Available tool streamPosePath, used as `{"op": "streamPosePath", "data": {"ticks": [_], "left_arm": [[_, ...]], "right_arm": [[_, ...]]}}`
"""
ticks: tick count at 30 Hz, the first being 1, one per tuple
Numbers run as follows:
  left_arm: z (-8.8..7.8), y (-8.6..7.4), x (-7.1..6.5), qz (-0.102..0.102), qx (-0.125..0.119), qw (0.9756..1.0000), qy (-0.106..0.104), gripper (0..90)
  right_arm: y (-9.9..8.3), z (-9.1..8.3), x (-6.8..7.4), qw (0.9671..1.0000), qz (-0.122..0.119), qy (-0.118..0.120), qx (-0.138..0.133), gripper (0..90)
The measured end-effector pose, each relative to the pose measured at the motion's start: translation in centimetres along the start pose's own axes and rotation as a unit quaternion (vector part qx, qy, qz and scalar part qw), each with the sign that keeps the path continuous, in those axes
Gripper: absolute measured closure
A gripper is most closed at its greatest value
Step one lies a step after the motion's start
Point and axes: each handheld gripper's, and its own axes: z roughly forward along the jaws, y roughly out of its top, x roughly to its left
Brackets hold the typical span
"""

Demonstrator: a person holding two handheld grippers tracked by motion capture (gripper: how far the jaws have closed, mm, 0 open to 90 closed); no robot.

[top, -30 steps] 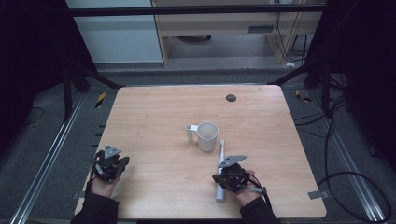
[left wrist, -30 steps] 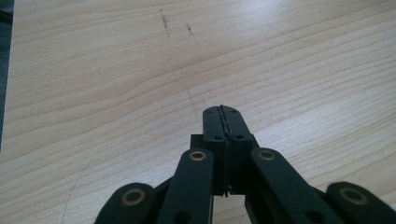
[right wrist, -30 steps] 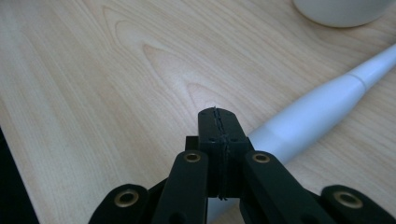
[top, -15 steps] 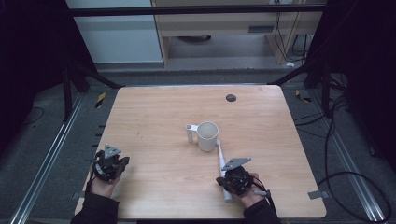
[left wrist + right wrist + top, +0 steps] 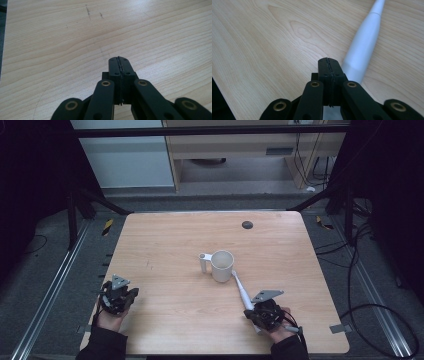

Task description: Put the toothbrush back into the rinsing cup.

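Right gripper [image 5: 261, 309] has slid toward the desk's near edge, jaws pressed together on nothing — the long white plastic toothbrush [image 5: 241, 289] lies just beside it on the light wooden desk [image 5: 165, 240], tip touching the white ceramic mug [image 5: 222, 265]. Left gripper [image 5: 118, 298] is closed too — the pickup looks yet to come.

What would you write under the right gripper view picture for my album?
Right gripper, jaws shut and empty, hovering beside a white electric toothbrush lying on the wooden table.

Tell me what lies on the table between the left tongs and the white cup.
Nothing: in the high view, bare wood of the table separates the left tongs from the white cup. The left gripper view shows plain wood ahead too.
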Motion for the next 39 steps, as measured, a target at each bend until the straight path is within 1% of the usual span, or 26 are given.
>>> {"op": "streamPosePath", "data": {"ticks": [7,8,11,15,17,20,23,25,28,31,32,33,34,36,39], "left_arm": [[0.0,0.0,0.0,0.0,0.0,1.0,0.0,88.9],[0.0,0.0,0.0,0.0,0.0,1.0,0.0,88.9],[0.0,0.0,0.0,0.0,0.0,1.0,0.0,88.9],[0.0,0.0,0.0,0.0,0.0,1.0,0.0,88.9],[0.0,0.0,0.0,0.0,0.0,1.0,0.0,88.9],[0.0,0.0,0.0,0.001,0.0,1.0,0.001,88.9],[0.0,0.0,0.0,0.0,0.0,1.0,0.001,88.9],[-0.1,0.0,0.0,0.0,-0.001,1.0,0.001,88.9],[0.0,0.0,0.0,0.0,-0.001,1.0,0.001,88.9],[0.0,0.0,0.0,0.0,-0.001,1.0,0.001,88.8],[0.0,0.1,0.0,0.0,-0.001,1.0,0.002,88.9],[0.0,0.1,0.0,0.0,-0.001,1.0,0.002,88.9],[0.0,0.1,0.0,0.0,0.0,1.0,0.001,88.8],[0.0,0.1,0.0,0.0,-0.001,1.0,0.001,88.9],[0.1,0.1,0.1,-0.001,0.0,1.0,0.001,88.8]], "right_arm": [[-0.6,-0.7,-0.7,0.9999,0.012,-0.01,0.0,90.0],[-0.6,-0.7,-0.8,0.9999,0.009,-0.01,-0.002,90.0],[-0.9,-1.0,-1.1,0.9998,0.017,-0.013,-0.002,90.0],[-1.1,-1.2,-1.4,0.9996,0.019,-0.018,-0.002,90.0],[-1.3,-1.4,-1.6,0.9995,0.025,-0.021,0.0,89.9],[-1.4,-1.4,-1.8,0.9994,0.024,-0.024,0.0,90.0],[-1.5,-1.4,-2.0,0.9993,0.03,-0.024,0.002,89.9],[-1.4,-1.5,-2.0,0.9994,0.025,-0.023,-0.001,89.9],[-1.1,-1.8,-1.8,0.9994,0.029,-0.017,-0.011,88.8],[-0.4,-2.2,-1.7,0.9992,0.022,-0.021,-0.028,85.7],[-0.1,-2.3,-1.8,0.9989,0.024,-0.02,-0.035,83.9],[-0.1,-2.3,-1.8,0.9989,0.024,-0.02,-0.035,83.9],[0.6,-2.5,-1.9,0.9984,0.027,-0.025,-0.042,80.2],[1.2,-2.7,-2.0,0.9979,0.024,-0.032,-0.051,76.4],[2.1,-2.9,-2.3,0.9973,0.02,-0.046,-0.054,73.2]]}}
